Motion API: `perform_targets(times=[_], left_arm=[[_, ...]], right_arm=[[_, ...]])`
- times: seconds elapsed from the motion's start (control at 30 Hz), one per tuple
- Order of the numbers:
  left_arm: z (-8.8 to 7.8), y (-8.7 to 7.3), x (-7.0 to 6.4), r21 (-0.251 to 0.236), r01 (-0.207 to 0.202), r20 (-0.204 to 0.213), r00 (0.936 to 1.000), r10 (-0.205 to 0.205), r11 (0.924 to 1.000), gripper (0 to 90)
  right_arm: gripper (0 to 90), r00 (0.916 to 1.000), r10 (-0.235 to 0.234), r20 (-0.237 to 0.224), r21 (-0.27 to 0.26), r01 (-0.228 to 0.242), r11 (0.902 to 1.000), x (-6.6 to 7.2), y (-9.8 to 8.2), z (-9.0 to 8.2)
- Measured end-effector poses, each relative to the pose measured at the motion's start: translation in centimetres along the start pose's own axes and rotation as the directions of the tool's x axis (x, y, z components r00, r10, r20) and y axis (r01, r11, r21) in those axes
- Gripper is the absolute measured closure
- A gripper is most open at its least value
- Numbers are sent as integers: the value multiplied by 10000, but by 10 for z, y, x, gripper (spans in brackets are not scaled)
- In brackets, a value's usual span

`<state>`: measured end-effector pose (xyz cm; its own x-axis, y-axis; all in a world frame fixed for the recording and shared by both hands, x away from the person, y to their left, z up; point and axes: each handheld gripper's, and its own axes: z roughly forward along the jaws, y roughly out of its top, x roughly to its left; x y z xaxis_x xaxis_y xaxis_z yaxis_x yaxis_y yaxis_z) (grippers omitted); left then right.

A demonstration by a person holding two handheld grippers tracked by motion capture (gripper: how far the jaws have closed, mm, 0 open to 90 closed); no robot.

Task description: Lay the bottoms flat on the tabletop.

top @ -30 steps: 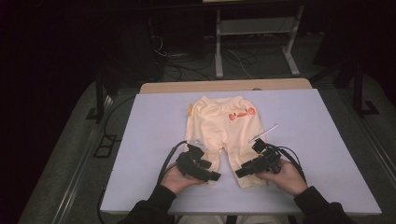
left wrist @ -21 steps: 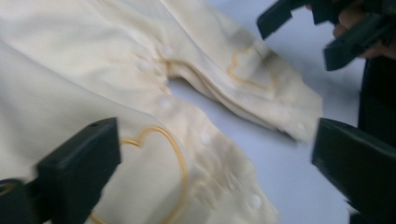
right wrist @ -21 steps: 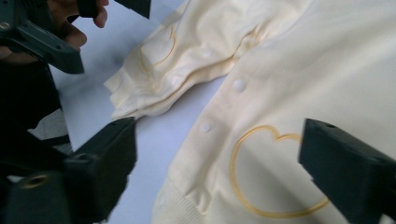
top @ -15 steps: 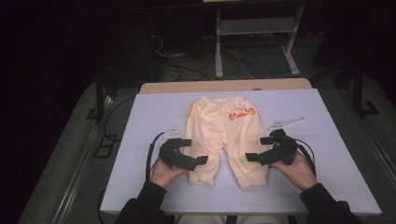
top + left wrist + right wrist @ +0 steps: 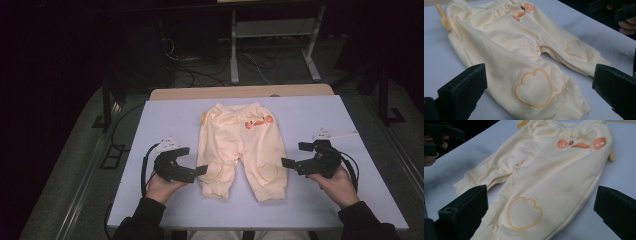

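Pale yellow cotton baby trousers (image 5: 241, 145) with heart knee patches and an orange duck face at the waistband, spread flat on the lilac bench (image 5: 310, 107), legs toward the person. Left gripper (image 5: 196, 171) wide open, empty, low over the bench just to the left of the trousers' left leg, tips almost at the cuff; from its own camera the heart patch (image 5: 533, 88) straight ahead between the parted jaws. Right gripper (image 5: 288, 163) likewise spread open and empty, just to the right of the other leg, tips near the fabric edge; its camera looking along the leg at the second patch (image 5: 524, 216).

Likely risks, judged from this stance:
- Closing too high: pinching only the top layer of the soft knit, so the leg lifts unevenly and bunches instead of folding clean.
- Closing too low: tips scraping the bench cover, dragging the whole garment sideways toward the opposite gripper and spoiling the flat lay.
- Uneven timing between the two sides: one leg pulled before the other, twisting the crotch seam with its snaps (image 5: 532, 46).
- Thick ribbed cuff (image 5: 571, 101) slipping out of a shallow bite.
- Trailing cable (image 5: 145, 167) behind the left gripper snagging at the bench edge and jerking the approach.
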<state>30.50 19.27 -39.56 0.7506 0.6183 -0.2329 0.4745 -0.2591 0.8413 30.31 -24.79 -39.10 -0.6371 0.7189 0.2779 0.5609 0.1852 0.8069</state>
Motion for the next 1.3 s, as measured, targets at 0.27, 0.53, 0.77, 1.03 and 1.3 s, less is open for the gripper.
perform_targets(times=[0.27, 0.53, 0.77, 1.03, 1.3], left_arm=[[-12, -6, 3, -119, -89, -116, 9999, 88, 9999, 0], [-26, -20, 4, -488, -106, -238, 9997, 94, 9988, 0], [-31, -35, 5, -682, -11, -320, 9995, -11, 9977, 0], [-26, -41, 3, -475, -316, -397, 9988, 297, 9984, 0], [-21, -39, -1, -251, -668, -207, 9976, 663, 9975, 0]], right_arm=[[0, 9997, 112, 226, -335, -104, 9994, -5, -8, -11], [0, 9988, 166, 470, -636, -136, 9979, -5, -30, -22], [0, 9985, 142, 530, -669, -106, 9977, -3, -47, -22], [0, 9985, 161, 521, -698, -124, 9975, -5, -57, -21], [0, 9988, 47, 480, -560, -20, 9984, -6, -59, -19]])
